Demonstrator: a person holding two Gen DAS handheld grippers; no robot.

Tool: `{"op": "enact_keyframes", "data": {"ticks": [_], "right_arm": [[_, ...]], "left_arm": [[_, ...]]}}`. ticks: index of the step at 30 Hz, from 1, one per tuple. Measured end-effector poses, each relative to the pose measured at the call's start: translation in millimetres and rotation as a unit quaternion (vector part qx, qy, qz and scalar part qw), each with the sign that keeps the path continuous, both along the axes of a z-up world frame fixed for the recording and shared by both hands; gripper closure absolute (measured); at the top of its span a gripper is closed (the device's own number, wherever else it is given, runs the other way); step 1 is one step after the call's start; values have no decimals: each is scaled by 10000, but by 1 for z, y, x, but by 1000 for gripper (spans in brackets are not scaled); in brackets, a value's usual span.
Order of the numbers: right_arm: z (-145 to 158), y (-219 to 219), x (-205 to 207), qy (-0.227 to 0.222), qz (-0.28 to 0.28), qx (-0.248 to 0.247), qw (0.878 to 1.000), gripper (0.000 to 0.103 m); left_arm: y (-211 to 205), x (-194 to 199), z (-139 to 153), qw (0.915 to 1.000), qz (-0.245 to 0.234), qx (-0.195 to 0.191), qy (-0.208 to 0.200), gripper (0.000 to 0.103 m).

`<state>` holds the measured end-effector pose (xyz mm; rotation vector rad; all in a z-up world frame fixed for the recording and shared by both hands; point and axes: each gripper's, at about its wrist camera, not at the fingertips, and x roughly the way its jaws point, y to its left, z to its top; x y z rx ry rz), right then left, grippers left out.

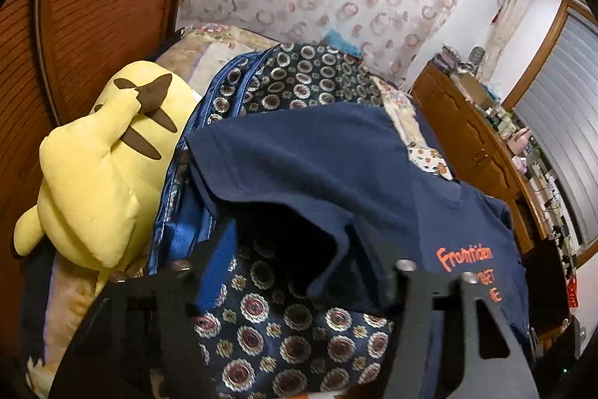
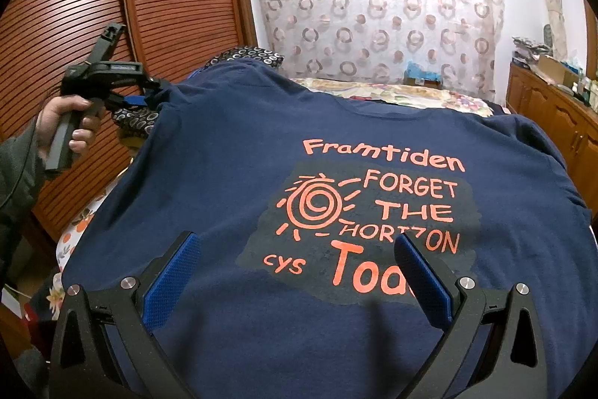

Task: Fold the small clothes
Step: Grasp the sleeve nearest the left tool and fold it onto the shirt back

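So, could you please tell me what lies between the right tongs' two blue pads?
Only the navy T-shirt, its orange print running between the right tongs, as the right wrist view shows.

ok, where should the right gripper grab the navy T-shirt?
Likely the sleeve edge on the picture's right, mirroring the left gripper at the other sleeve. The T-shirt lies flat, print up, so bring the open right gripper in from that side, low, one finger under the hem.
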<state>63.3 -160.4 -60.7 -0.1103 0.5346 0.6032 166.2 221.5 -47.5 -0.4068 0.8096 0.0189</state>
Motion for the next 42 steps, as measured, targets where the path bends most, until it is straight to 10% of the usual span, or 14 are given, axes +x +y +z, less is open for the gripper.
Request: {"op": "enact_keyframes", "data": {"ticks": [3,19,35,42], "right_arm": [[0,-1,0,-7,10,11,10000,0],[0,-2,0,-12,41,15,10000,0],[-1,-4,5,55,82,63,9999,0],[-3,-6,8,129,99,97,9998,0]], "left_arm": [[-3,1,2,10000,-33,73,20,95],[-129,20,90,9814,-1413,1165,-576,95],[-156,-26,43,9735,-1621,1477,-651,25],[-148,-64,16,9777,-1031,1497,-1055,24]]}}
